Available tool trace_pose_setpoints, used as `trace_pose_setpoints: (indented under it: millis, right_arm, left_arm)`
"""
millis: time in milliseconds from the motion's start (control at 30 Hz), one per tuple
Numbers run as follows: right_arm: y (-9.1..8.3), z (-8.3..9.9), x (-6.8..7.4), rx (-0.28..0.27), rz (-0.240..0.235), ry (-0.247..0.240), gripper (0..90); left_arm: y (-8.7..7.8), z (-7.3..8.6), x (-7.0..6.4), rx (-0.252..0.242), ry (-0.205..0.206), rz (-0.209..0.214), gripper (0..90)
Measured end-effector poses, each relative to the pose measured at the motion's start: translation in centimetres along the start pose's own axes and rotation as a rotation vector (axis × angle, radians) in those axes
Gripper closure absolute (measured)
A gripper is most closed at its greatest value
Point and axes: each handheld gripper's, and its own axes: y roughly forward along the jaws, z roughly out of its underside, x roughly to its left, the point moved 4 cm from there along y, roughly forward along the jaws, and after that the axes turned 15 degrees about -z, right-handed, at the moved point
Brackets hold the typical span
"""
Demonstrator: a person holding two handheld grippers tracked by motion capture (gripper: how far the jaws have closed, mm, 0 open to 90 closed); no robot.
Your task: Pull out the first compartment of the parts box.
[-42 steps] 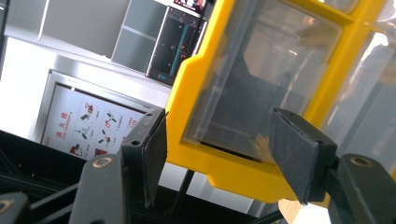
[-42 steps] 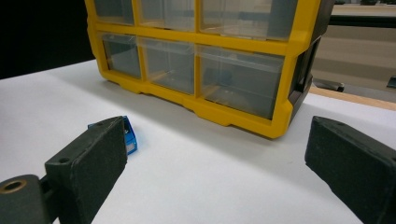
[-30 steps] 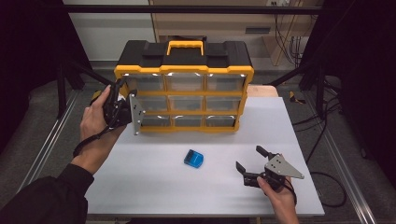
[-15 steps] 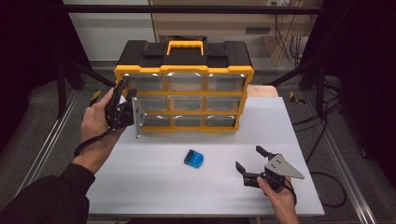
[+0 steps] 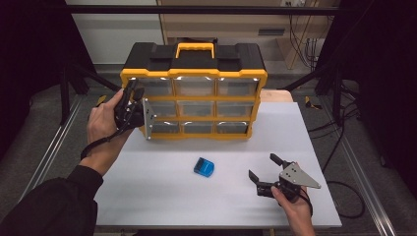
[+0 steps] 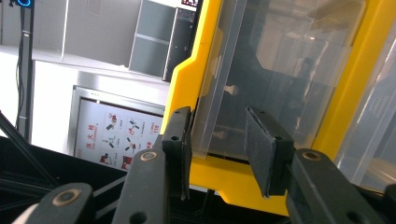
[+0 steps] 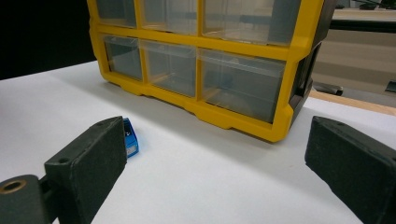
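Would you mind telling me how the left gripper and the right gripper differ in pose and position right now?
The left gripper is raised at the yellow organizer's left drawer column, its jaws flanking a clear drawer's front; the right gripper sits low over the white table, near nothing. The left gripper's jaws stand narrowly apart; the right gripper's gape wide. Both are open, holding nothing.

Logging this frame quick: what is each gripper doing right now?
Left gripper: open, jaws around a clear drawer edge, not clamped.
Right gripper: open, holding nothing.
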Motion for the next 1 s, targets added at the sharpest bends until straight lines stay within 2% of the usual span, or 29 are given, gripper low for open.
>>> trace_pose_setpoints:
  millis: [333, 467, 800, 1000]
  right_arm:
    - [0.0, 0.0, 0.0, 0.002, 0.000, -0.009, 5.8]
    - [0.1, 0.0, 0.0, -0.002, 0.001, -0.003, 5.8]
    - [0.1, 0.1, 0.1, 0.004, -0.003, 0.001, 5.5]
    - [0.1, 0.1, 0.1, 0.002, -0.001, 0.002, 5.1]
  left_arm:
    - [0.5, 0.6, -0.7, 0.010, 0.045, -0.002, 62.6]
    - [0.7, 0.5, -0.8, 0.001, 0.044, -0.014, 62.2]
    - [0.9, 0.3, -1.0, 0.016, 0.056, -0.036, 61.3]
    - [0.9, 0.2, -1.1, 0.020, 0.050, -0.061, 64.5]
